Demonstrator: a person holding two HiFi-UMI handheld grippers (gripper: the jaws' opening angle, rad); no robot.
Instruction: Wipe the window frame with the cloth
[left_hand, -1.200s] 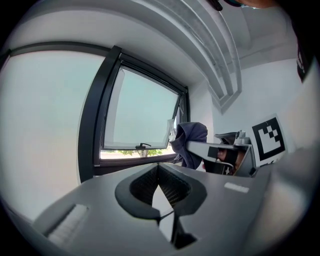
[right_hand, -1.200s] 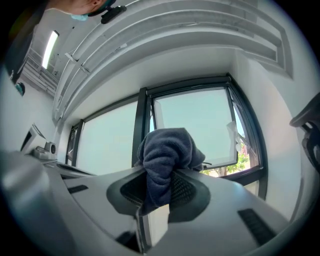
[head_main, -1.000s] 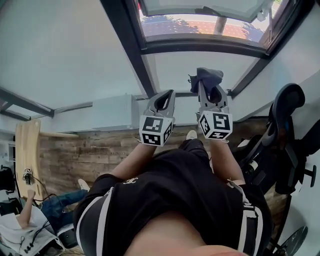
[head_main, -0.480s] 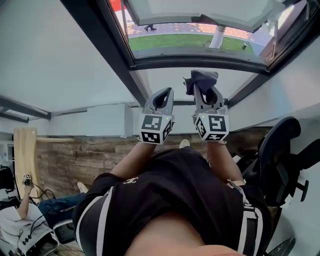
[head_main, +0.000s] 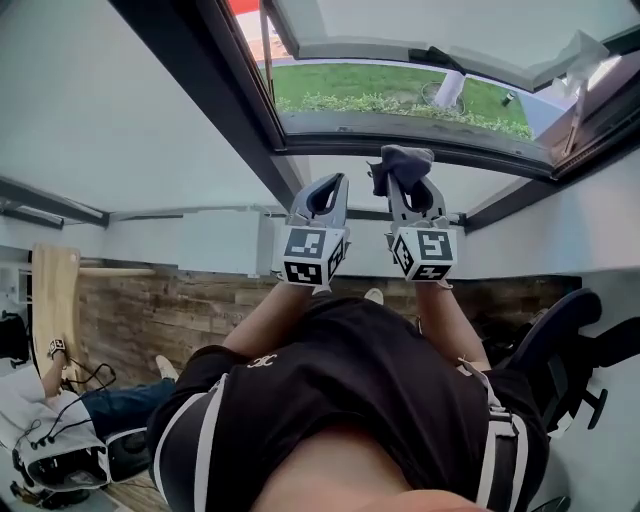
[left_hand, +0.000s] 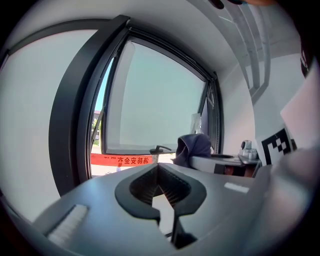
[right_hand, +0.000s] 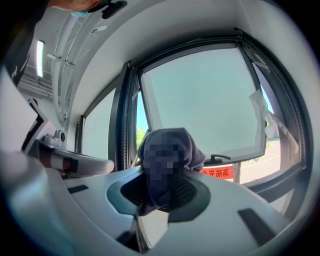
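Note:
My right gripper (head_main: 404, 178) is shut on a dark blue-grey cloth (head_main: 401, 160), which bunches out past its tips just below the dark window frame (head_main: 420, 128). In the right gripper view the cloth (right_hand: 169, 141) fills the jaws in front of the frame's upright (right_hand: 123, 115). The left gripper (head_main: 327, 190) is held level beside it, shut with nothing between its tips (left_hand: 158, 165). From the left gripper view I see the cloth (left_hand: 193, 146) to the right and the thick dark frame (left_hand: 75, 110) to the left.
The window sash (right_hand: 210, 100) stands swung open, with a black handle (right_hand: 220, 159) on its lower edge; grass and a red banner (left_hand: 122, 160) lie outside. A white wall unit (head_main: 215, 240) sits under the sill. An office chair (head_main: 560, 350) is at right, a seated person (head_main: 55, 400) at lower left.
The head view has tilted up, so more of the open window and the grass shows. Both grippers keep their grip and spacing, with the cloth now nearer the frame's lower rail.

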